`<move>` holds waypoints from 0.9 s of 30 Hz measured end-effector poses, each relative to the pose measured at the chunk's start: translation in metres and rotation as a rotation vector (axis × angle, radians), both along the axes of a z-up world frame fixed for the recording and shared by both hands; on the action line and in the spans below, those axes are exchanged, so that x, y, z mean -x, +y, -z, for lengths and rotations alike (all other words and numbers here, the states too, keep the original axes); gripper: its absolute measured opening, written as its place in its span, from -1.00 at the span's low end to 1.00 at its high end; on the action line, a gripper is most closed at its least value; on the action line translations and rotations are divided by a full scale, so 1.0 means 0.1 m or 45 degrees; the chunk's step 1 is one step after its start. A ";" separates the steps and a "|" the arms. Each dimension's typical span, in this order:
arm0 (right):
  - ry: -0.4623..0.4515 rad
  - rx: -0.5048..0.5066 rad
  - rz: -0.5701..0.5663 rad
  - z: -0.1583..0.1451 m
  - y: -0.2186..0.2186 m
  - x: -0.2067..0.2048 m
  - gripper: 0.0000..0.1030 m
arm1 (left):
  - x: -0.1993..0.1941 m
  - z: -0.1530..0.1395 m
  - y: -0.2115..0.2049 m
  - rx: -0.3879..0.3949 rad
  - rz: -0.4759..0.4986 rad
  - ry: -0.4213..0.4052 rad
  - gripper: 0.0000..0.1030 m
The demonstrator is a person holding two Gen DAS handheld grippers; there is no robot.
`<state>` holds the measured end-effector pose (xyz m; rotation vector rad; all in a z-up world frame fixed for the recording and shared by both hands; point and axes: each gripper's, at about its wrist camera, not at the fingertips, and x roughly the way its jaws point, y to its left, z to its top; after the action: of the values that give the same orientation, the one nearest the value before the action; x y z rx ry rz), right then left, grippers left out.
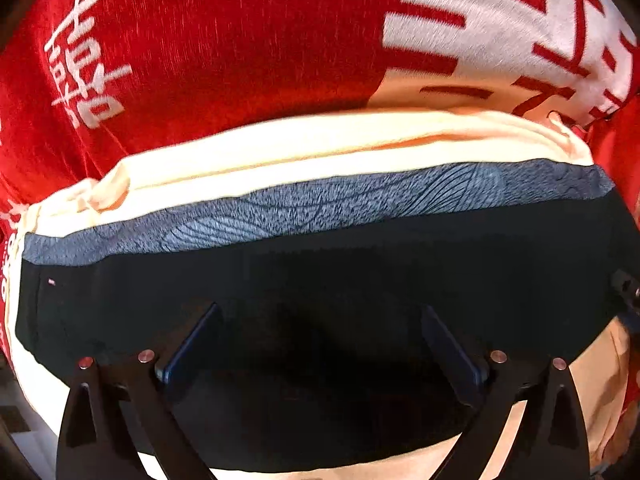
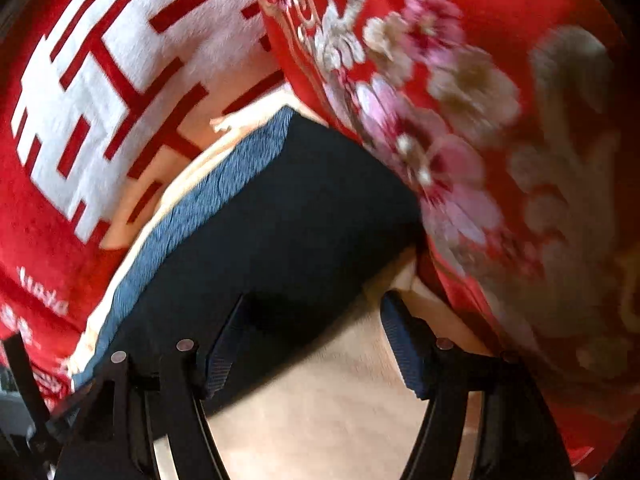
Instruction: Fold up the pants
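I see a red blanket (image 1: 224,48) with white characters filling the top of both frames. The folded dark pants (image 1: 320,280) lie mid-frame on cream cloth (image 1: 320,140). My left gripper (image 1: 320,328) sits wide over them; my right gripper (image 2: 312,320) is wide at their lower edge.

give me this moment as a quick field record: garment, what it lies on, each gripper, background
garment: dark navy pants, folded into a flat block, with a blue-grey patterned band along the far edge
lies on: cream fabric, showing beyond the far edge and at the near side
left gripper: open, fingers spread over the dark pants, nothing between them
right gripper: open, above the pants' corner and the cream fabric
background: red cloth with white characters; red floral cloth to the right in the right wrist view
image: right wrist view is blurred
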<state>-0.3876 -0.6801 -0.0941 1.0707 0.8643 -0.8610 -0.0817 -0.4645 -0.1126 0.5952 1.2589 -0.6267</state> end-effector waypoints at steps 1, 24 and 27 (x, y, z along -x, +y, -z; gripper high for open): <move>0.012 -0.003 -0.008 0.01 -0.03 -0.07 0.38 | -0.02 0.06 0.01 -0.016 -0.013 0.021 0.94; 0.075 0.185 -0.619 -0.40 0.39 -1.19 -0.45 | -0.76 -0.02 0.24 0.037 -0.182 -0.145 0.94; 0.131 0.172 -0.690 -0.08 0.27 -1.56 -0.45 | -0.82 0.14 0.22 0.010 -0.249 -0.129 0.94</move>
<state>-0.2320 -0.6532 -0.0863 0.6286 1.0996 -0.5092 0.0001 -0.4424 -0.1267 0.4848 1.2018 -0.4334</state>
